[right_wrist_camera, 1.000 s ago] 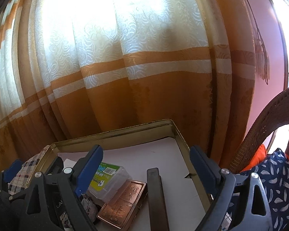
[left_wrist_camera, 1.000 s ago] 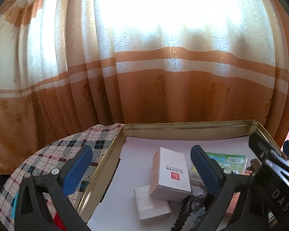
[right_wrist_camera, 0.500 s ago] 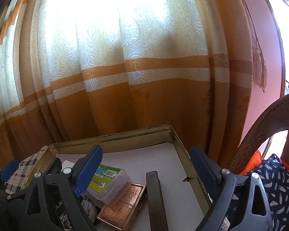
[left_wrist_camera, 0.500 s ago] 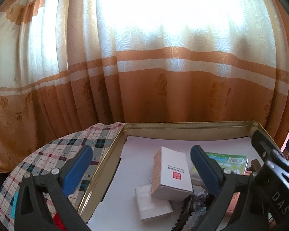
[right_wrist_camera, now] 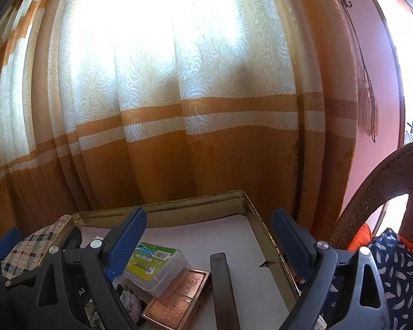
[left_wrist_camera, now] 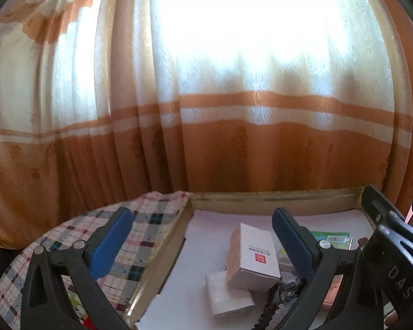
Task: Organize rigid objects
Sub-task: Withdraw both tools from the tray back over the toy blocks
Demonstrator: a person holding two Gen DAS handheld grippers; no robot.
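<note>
A gold metal tray (left_wrist_camera: 275,196) lined with white paper holds several things. In the left wrist view a white box with a red mark (left_wrist_camera: 257,253) leans on a smaller white box (left_wrist_camera: 225,295). In the right wrist view a clear plastic case with a green label (right_wrist_camera: 157,264) lies on a copper tin (right_wrist_camera: 179,301), next to a long dark bar (right_wrist_camera: 223,288). My left gripper (left_wrist_camera: 201,236) is open and empty above the tray's left side. My right gripper (right_wrist_camera: 209,233) is open and empty above the tray's right part (right_wrist_camera: 256,214).
An orange and cream curtain (left_wrist_camera: 206,110) hangs close behind the tray. A checked cloth (left_wrist_camera: 140,228) covers the table left of the tray. A wicker chair (right_wrist_camera: 380,189) with a patterned blue cushion (right_wrist_camera: 399,269) stands at the right.
Both views have tilted upward a little, so the tray and its contents sit lower in the frames. Nothing in the tray has moved.
</note>
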